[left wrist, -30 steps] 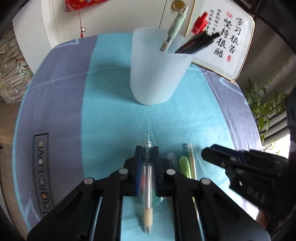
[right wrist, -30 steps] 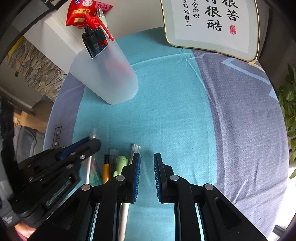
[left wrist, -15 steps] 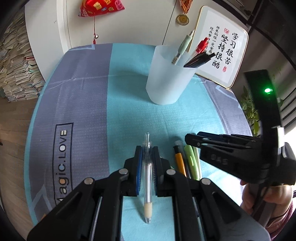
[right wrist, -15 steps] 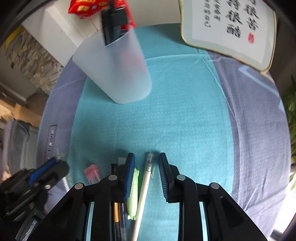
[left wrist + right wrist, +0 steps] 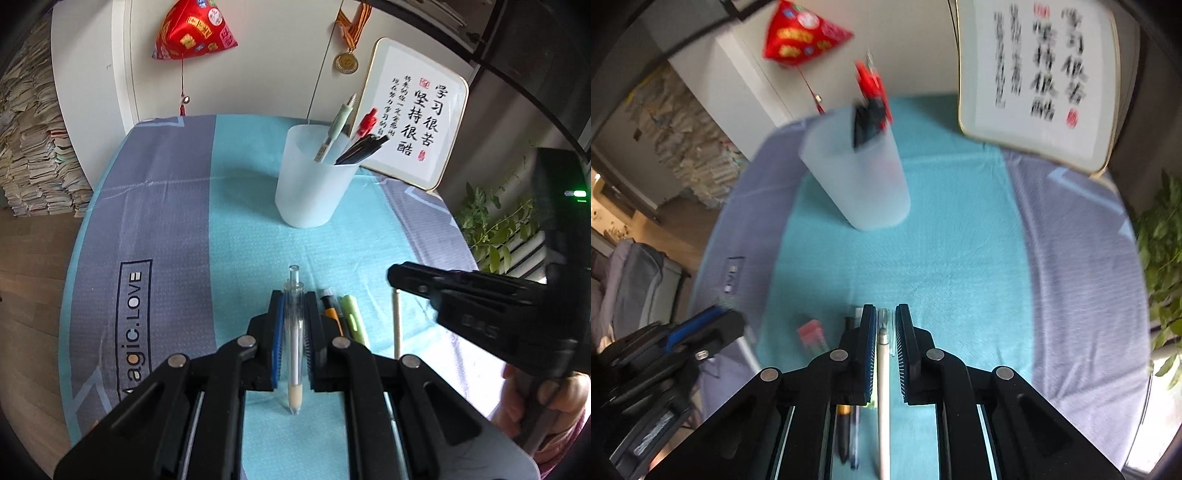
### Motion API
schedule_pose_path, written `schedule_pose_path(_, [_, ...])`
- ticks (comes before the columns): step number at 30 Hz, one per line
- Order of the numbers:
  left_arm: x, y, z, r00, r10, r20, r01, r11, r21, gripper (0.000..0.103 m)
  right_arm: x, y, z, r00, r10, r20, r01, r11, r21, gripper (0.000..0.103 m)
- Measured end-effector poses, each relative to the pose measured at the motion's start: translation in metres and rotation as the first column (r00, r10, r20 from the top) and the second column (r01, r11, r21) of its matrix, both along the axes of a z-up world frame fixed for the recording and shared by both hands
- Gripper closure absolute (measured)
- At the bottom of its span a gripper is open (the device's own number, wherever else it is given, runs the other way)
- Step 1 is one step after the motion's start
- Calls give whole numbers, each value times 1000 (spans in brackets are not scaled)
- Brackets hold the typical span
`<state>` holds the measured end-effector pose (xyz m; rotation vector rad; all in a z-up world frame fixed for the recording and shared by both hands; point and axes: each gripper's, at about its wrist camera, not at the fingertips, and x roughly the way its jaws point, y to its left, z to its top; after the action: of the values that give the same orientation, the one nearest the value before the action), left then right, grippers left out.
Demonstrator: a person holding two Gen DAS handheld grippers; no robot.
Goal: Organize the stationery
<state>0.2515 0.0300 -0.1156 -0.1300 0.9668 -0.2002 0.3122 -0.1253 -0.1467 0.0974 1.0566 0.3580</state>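
Note:
My left gripper is shut on a clear pen and holds it above the teal cloth. A frosted cup with several pens stands farther ahead; it also shows in the right wrist view. My right gripper has a white pen between its jaws, which stand close on both sides of it and seem to hold it clear of the cloth. An orange pen and a green highlighter lie on the cloth between the grippers.
A framed calligraphy board leans at the back right. A red eraser lies on the cloth left of my right gripper. A plant stands beyond the table's right edge. A red pouch hangs on the wall.
My left gripper has risen and pulled back with the clear pen. My right gripper has moved over the white pen, closed in on it and lifted.

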Motion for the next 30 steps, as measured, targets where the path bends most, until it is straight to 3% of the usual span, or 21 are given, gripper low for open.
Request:
schedule_pose_path(12, [-24, -3, 24, 998, -18, 68, 18, 1000, 2, 94, -58, -6, 69, 980, 7, 197, -17, 999, 50, 92])
schedule_pose_path(15, [-29, -3, 29, 996, -17, 83, 16, 1000, 2, 94, -68, -8, 83, 971, 4, 240, -18, 998, 57, 96])
schedule_pose_path(20, [-34, -4, 33, 995, -17, 94, 17, 1000, 4, 94, -73, -9, 98, 962, -8, 275, -7, 998, 55, 96])
schedule_pose_path(24, [-37, -1, 31, 996, -13, 90, 13, 1000, 1, 94, -62, -16, 88, 976, -28, 214, 11, 997, 80, 93])
schedule_pose_path(27, [-38, 0, 32, 996, -9, 89, 9, 1000, -4, 94, -29, -23, 54, 997, -52, 64, 50, 998, 44, 67])
schedule_pose_path(30, [-40, 1, 32, 996, -6, 89, 6, 1000, -4, 95, -3, -26, 23, 995, -103, -13, 103, 995, -14, 64])
